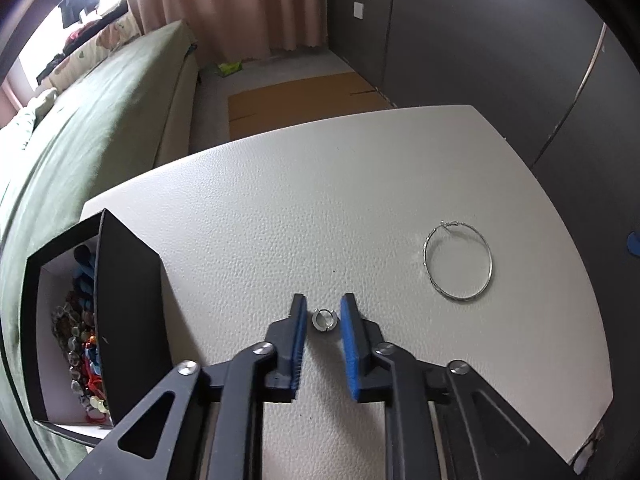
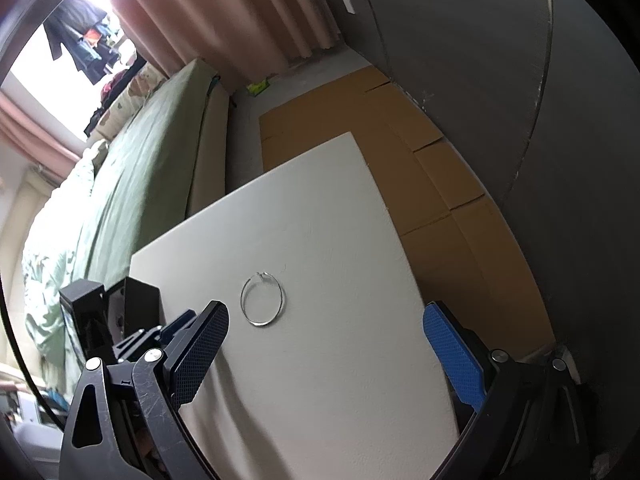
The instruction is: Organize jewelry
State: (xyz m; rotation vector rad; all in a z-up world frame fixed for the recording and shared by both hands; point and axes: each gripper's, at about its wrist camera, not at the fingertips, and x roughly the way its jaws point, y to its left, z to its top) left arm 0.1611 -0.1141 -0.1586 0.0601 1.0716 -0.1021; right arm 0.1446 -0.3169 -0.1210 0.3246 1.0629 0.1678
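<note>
A black box (image 1: pixel 120 312) is placed at the left edge of the white table (image 1: pixel 280 200); beaded jewelry (image 1: pixel 80 356) is seen inside it. The left gripper (image 1: pixel 324 308) is lowered to the table, its jaws narrowed around a small silver ring (image 1: pixel 324 319), with a thin gap left on each side. The right gripper (image 2: pixel 324 344) is held wide apart above the table, gripping nothing. A hoop earring (image 1: pixel 458 262) lies alone near the right edge.
</note>
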